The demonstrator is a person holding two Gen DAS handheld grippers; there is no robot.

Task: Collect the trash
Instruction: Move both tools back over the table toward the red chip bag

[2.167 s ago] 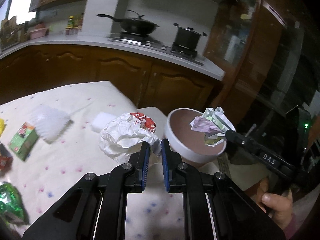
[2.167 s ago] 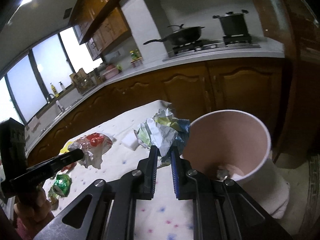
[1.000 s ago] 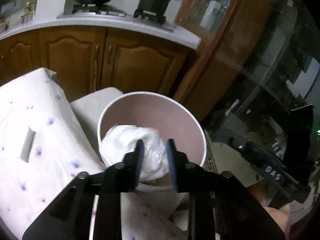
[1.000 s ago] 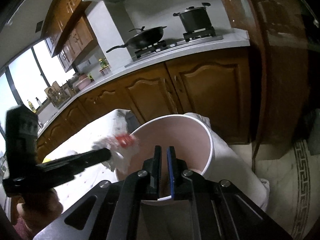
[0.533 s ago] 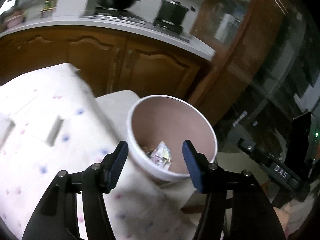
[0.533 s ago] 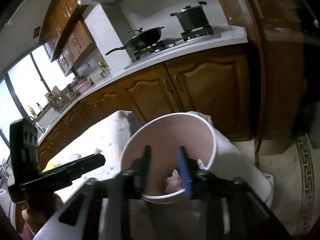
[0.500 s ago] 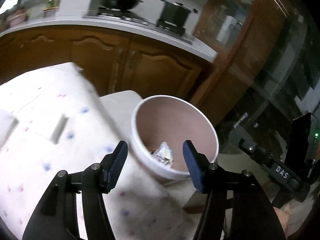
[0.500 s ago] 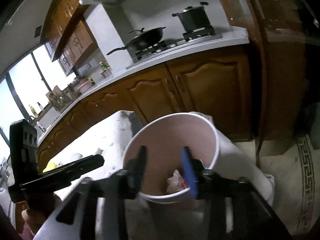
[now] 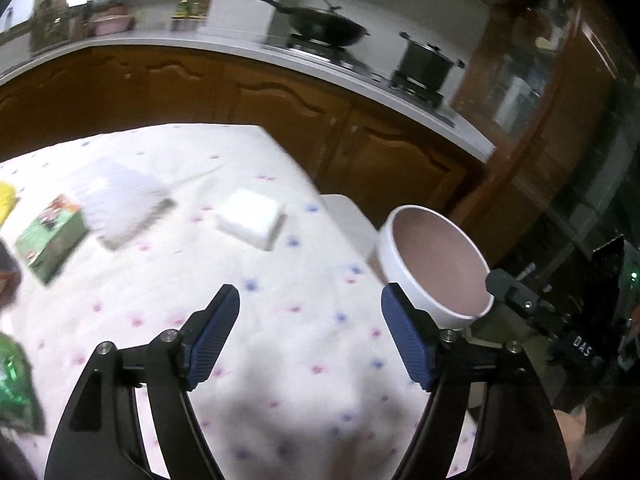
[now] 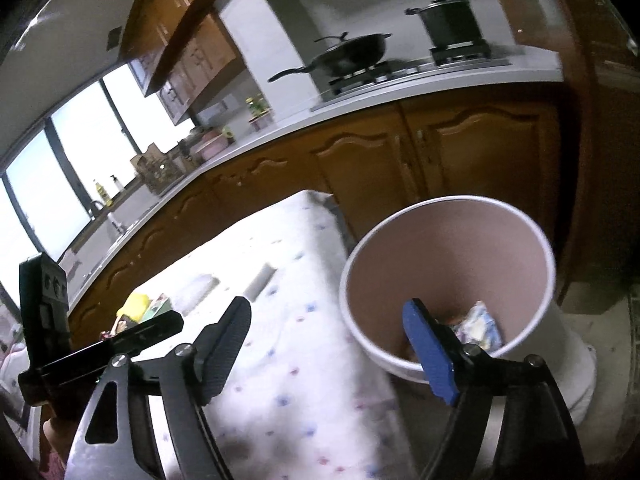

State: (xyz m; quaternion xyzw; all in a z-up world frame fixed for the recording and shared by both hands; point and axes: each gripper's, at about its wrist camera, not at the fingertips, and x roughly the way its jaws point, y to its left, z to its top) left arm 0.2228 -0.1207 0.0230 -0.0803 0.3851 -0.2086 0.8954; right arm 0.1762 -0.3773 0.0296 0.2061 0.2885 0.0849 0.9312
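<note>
My left gripper (image 9: 310, 336) is open and empty above the dotted white tablecloth (image 9: 280, 360). My right gripper (image 10: 332, 348) is open and empty over the table's edge, beside the white bin (image 10: 548, 264). The bin (image 9: 390, 256) stands off the table's right end. Crumpled trash (image 10: 478, 326) lies at its bottom. On the table lie a white block (image 9: 250, 220), a white brush-like piece (image 9: 120, 204), a green carton (image 9: 50, 238), a yellow item (image 9: 6, 196) and a green wrapper (image 9: 14, 392).
Brown kitchen cabinets (image 9: 280, 108) and a counter with a wok (image 9: 324, 26) and a pot (image 9: 426, 66) run behind the table. The right gripper's body (image 9: 560, 332) shows at the right. A patterned rug (image 10: 634, 360) lies on the floor right of the bin.
Both grippers dropped their crumpled trash into the bin and opened. The left gripper has since swung back left over the table, and both jaws have opened wider.
</note>
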